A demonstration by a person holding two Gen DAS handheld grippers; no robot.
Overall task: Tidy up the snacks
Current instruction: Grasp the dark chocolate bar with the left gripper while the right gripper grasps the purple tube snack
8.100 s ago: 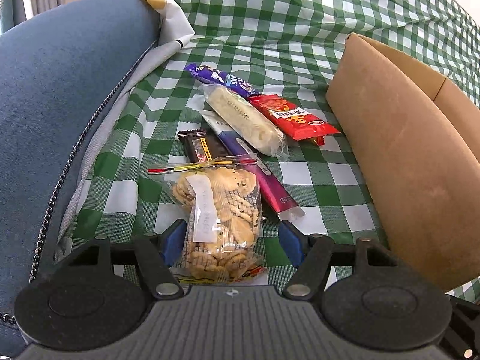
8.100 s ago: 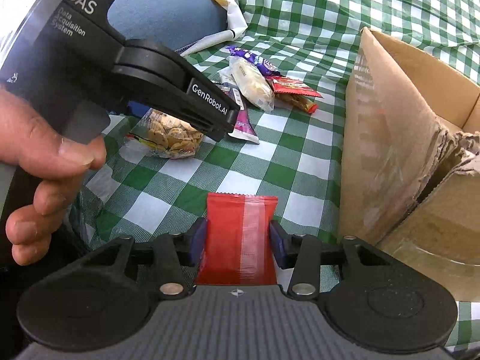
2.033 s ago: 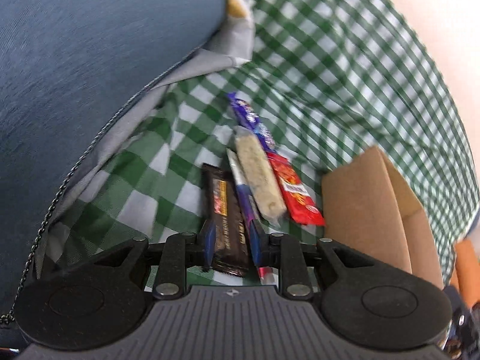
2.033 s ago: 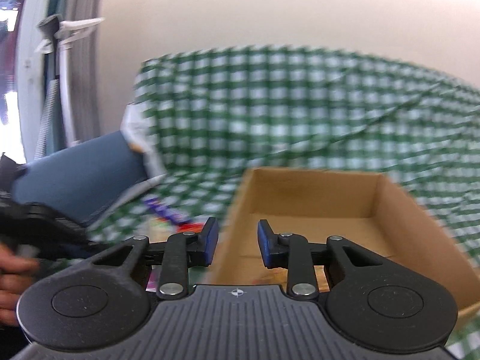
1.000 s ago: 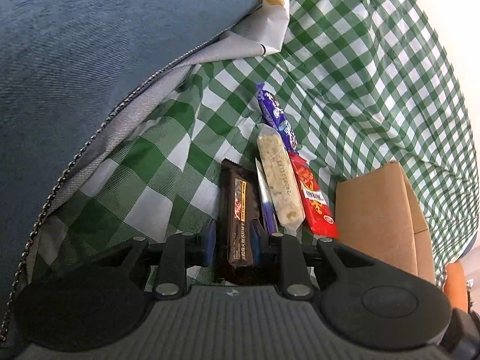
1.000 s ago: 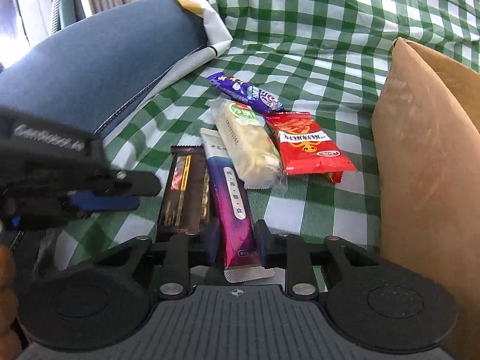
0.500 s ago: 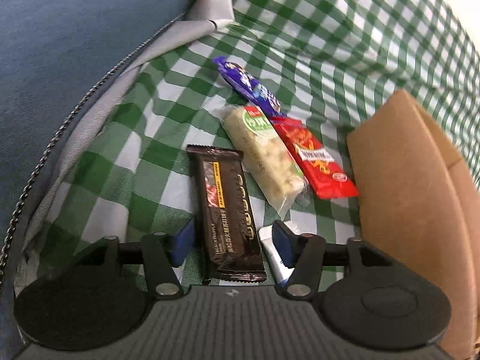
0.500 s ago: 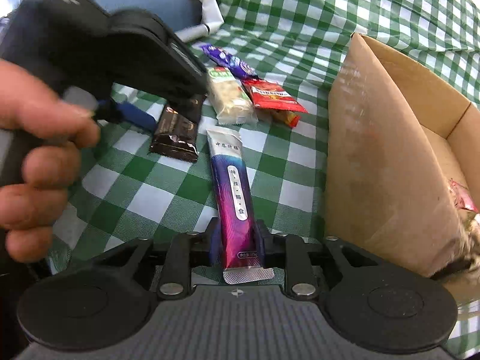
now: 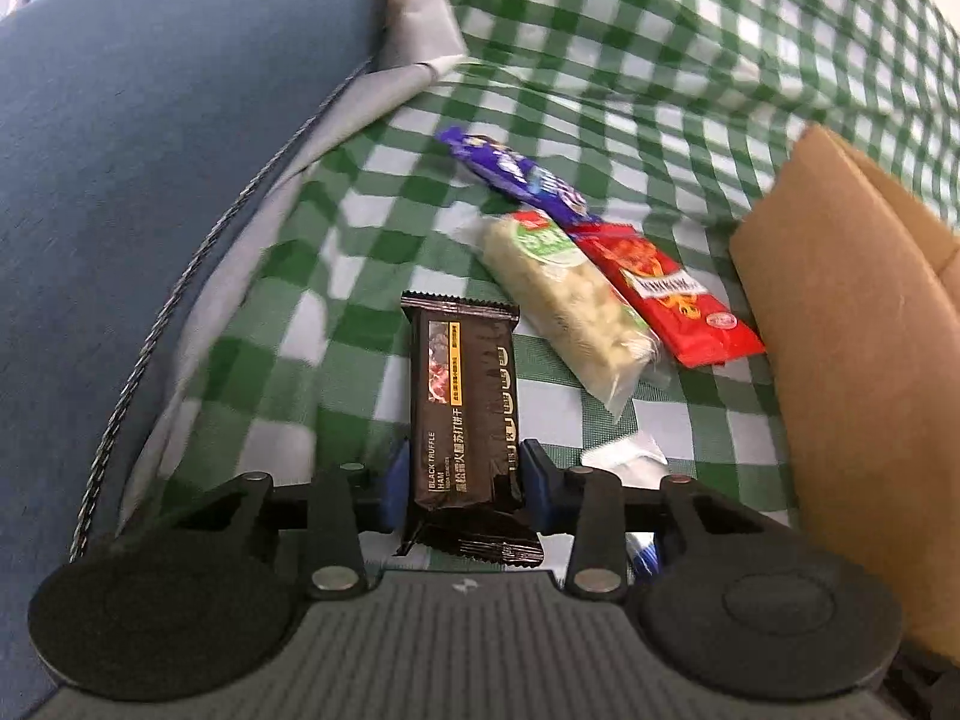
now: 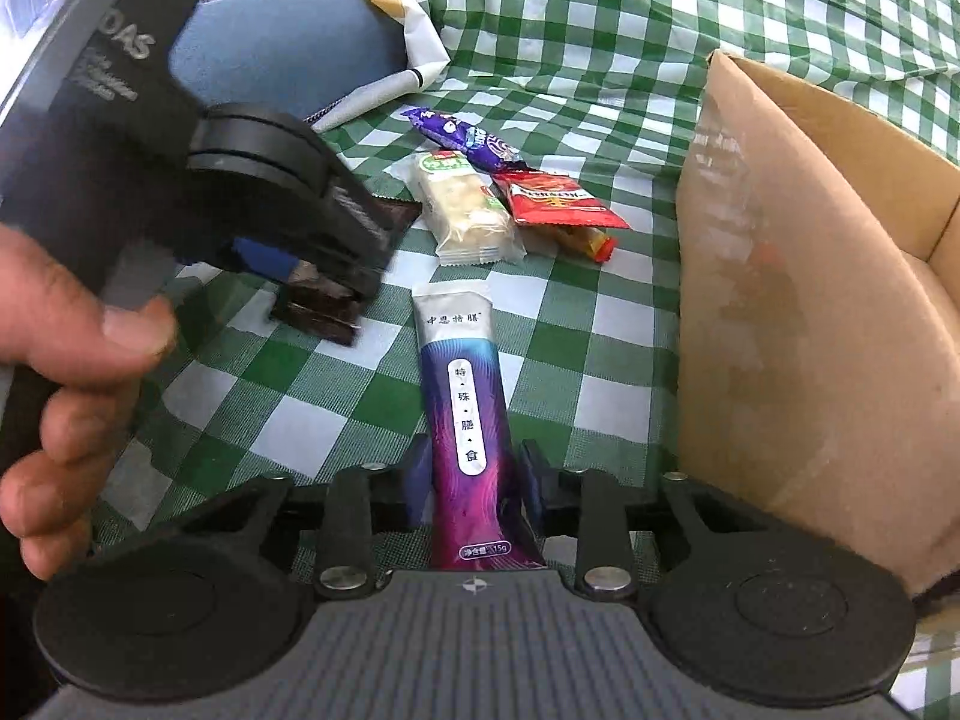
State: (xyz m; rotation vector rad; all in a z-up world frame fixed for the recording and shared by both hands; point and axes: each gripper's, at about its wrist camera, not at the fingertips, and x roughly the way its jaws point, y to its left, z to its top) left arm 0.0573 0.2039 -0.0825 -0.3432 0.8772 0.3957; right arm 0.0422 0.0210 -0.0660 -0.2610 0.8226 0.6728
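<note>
Left wrist: fingers [image 9: 399, 477] narrower around dark bar [image 9: 465, 414]

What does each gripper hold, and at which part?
Left gripper, closing: dark cracker packet, near end. Right gripper, closing: purple sachet, near end.

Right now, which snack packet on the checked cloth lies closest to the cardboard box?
The red packet: its lower corner nearly reaches the cardboard box, while the pale rice bar and the purple wrapper lie further from it.
</note>
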